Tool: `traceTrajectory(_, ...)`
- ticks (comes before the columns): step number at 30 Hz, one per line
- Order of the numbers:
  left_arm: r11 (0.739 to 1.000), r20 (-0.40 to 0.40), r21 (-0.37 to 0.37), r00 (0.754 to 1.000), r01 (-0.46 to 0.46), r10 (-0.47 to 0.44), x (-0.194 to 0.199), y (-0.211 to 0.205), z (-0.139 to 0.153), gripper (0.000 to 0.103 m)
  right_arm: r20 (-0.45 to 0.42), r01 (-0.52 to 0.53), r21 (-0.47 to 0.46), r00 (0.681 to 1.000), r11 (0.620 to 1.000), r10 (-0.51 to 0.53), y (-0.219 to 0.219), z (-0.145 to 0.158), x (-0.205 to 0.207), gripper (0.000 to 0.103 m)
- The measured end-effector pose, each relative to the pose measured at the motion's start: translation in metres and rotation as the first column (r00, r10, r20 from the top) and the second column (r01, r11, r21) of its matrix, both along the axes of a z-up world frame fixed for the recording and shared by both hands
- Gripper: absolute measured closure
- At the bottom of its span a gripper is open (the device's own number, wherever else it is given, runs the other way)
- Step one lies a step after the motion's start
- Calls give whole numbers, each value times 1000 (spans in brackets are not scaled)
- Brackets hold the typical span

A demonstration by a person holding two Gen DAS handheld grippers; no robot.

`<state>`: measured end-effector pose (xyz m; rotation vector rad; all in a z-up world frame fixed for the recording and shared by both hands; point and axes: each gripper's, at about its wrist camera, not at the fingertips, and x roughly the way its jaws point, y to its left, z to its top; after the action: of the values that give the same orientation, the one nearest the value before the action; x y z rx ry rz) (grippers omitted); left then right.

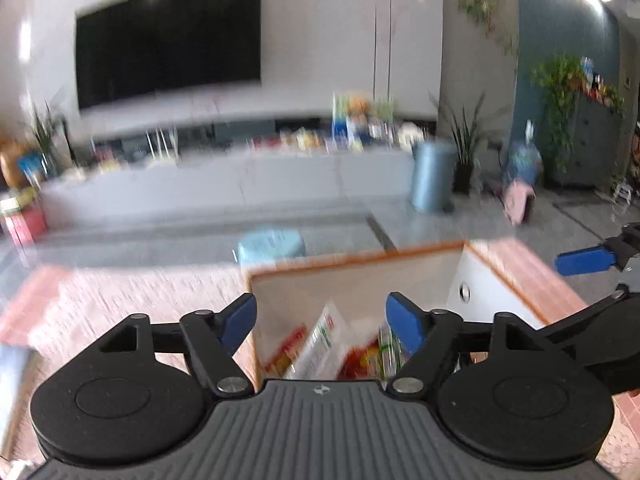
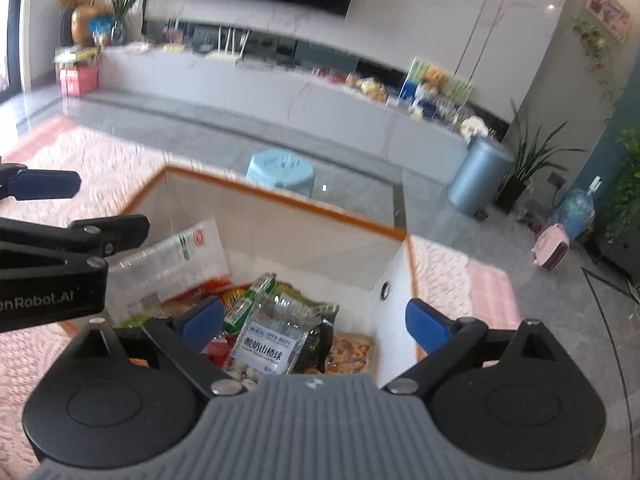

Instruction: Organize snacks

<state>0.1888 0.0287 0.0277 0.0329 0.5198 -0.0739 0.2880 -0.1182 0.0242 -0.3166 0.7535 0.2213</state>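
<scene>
Right wrist view: the right gripper [image 2: 314, 326] has its jaws spread wide with nothing pinched; directly below and between them sits the storage box [image 2: 280, 196], white-walled with an orange rim, resting on a pink patterned cloth [image 2: 472, 280]. Several snack packets lie inside it. Just ahead of the jaws is a clear snack bag [image 2: 272, 344] with a white label reading "酸奶山楂球"; smaller print on it is illegible. Beyond the left finger a large clear packet [image 2: 172, 260] with green and red marks leans on the box's wall; its text is too blurred to read. Red and orange packets [image 2: 348, 354] lie underneath. The left gripper [image 2: 100, 216] enters from the left, its body marked "…n Robot.AI" (cut off at frame edge). Left wrist view, heavily blurred: left gripper's jaws likewise released and empty, hanging over the same box, packets visible between them. Judgement: snacks are largely gathered in the box and both grippers are free, so this batch looks deposited. No loose snacks show on the cloth, though the views cover little of it, so what remains cannot be settled.
</scene>
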Motion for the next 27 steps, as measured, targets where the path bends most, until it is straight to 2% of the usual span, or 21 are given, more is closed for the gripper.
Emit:
traceTrajectory(2, 999, 66, 27, 998, -21, 19, -17, -2, 11, 9, 42, 17, 22, 999, 1000, -18, -8, 15, -17, 4)
traceTrajectory(4, 998, 99, 37, 994, -47, 43, -32, -3, 21, 9, 86, 38, 53, 995, 998, -42, -18, 28, -38, 4)
traceTrajectory(9, 997, 106, -4, 991, -80, 80, -60, -4, 36, 9, 157, 85, 157, 981, 984, -110, -42, 51, -90, 4)
traceTrajectory(13, 997, 108, 5, 991, -83, 82, -78, -8, 38, 9, 221, 97, 210, 965, 973, -144, -52, 62, -134, 4)
traceTrajectory(17, 992, 98, 49, 989, -113, 107, -94, -16, 30, 9, 249, 113, 240, 953, 964, -174, -54, 58, -171, 4)
traceTrajectory(22, 991, 74, 60, 990, -121, 116, -111, -24, 17, 9, 237, 134, 275, 950, 952, -202, -59, 44, -203, 4)
traceTrajectory(27, 986, 53, 100, 990, -132, 127, -129, -32, 5, 9, 271, 128, 248, 943, 960, -196, -58, 34, -228, 4)
